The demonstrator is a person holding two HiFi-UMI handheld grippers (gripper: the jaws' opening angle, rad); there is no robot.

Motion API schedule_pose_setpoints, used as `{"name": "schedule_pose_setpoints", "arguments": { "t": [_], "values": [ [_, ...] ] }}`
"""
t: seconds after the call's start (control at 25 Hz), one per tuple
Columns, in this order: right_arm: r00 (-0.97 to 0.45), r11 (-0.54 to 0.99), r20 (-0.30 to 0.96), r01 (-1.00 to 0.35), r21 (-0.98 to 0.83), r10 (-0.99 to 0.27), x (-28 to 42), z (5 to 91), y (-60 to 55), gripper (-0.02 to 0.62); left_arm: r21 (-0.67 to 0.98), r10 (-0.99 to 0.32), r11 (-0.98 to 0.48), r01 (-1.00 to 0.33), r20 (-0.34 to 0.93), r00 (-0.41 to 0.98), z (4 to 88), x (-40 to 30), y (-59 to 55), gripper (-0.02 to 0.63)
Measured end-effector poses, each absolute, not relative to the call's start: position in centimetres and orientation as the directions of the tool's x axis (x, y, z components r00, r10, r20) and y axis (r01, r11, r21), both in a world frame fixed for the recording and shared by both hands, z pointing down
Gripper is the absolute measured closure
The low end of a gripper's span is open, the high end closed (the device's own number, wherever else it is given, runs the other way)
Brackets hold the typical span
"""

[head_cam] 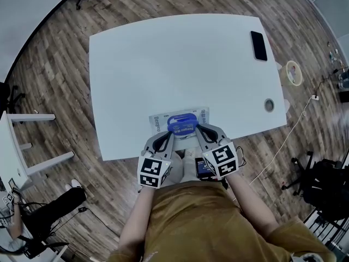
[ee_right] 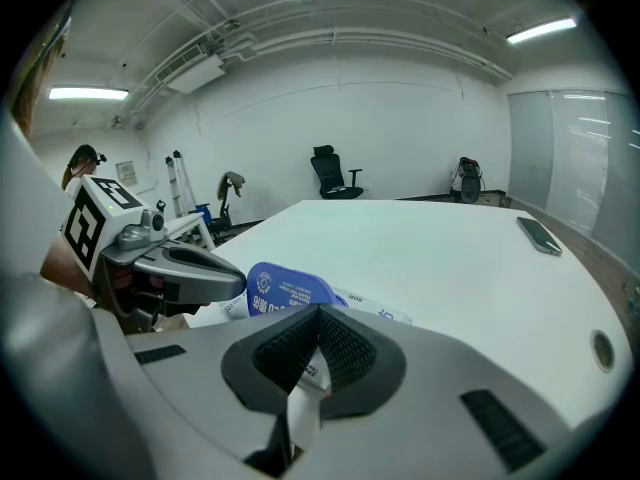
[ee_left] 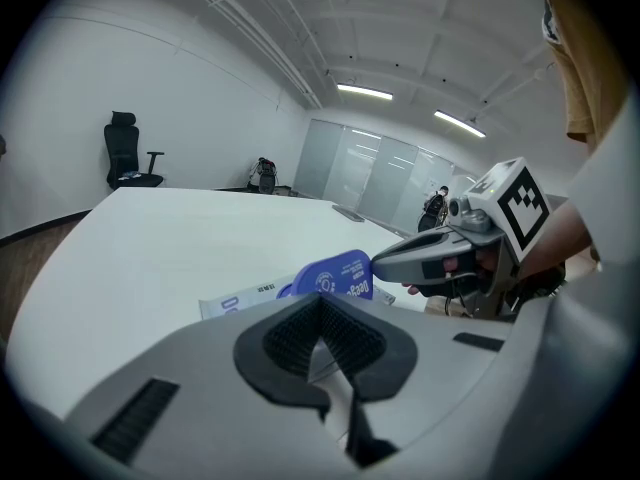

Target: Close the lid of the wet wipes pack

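The left tool [head_cam: 168, 138] hangs over the near edge of the white worktop [head_cam: 163, 64]. Its jaws are drawn together with nothing clamped between them (only a thin pale sliver shows behind the black pads). Its tip sits right at the left side of the blue lid [head_cam: 182, 125], though I cannot tell whether it actually touches.

The wet wipes pack [head_cam: 161, 119] lies flat at the near edge of the worktop, between the two tools. Its lid stands raised, tipped up from the pack with its printed face showing. The opening under the lid is hidden, so the wipes inside cannot be seen.

The right tool [head_cam: 203, 131] has its jaws brought together too, holding nothing. Its grey tip is close against the lid's right side.

A dark phone [head_cam: 258, 45] lies far off, near the right-hand far corner of the worktop, well apart from the pack.
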State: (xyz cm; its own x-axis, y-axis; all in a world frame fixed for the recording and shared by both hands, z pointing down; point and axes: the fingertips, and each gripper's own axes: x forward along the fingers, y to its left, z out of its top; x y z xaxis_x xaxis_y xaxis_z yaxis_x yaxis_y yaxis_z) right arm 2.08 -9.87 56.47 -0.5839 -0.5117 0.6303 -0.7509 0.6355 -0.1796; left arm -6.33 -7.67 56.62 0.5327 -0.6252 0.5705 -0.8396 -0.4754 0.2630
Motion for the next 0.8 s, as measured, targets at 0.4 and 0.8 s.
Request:
{"name": "schedule_pose_setpoints", "arguments": {
  "t": [0.4, 0.8],
  "values": [
    [-0.582, 0.643, 0.648, -0.744, -0.180, -0.491, 1.6, 57.5, -10.6, 0.587, 0.238, -0.601, -0.497, -0.834, 0.599, 0.529, 58.0, -6.3, -8.8, 0.601],
    [-0.569, 0.648, 0.669, -0.743, -0.169, -0.478, 1.9, 58.4, -10.8, 0.588, 0.236, -0.591, -0.499, -0.834, 0.611, 0.526, 58.6, -6.1, -9.5, 0.601]
  ]
}}
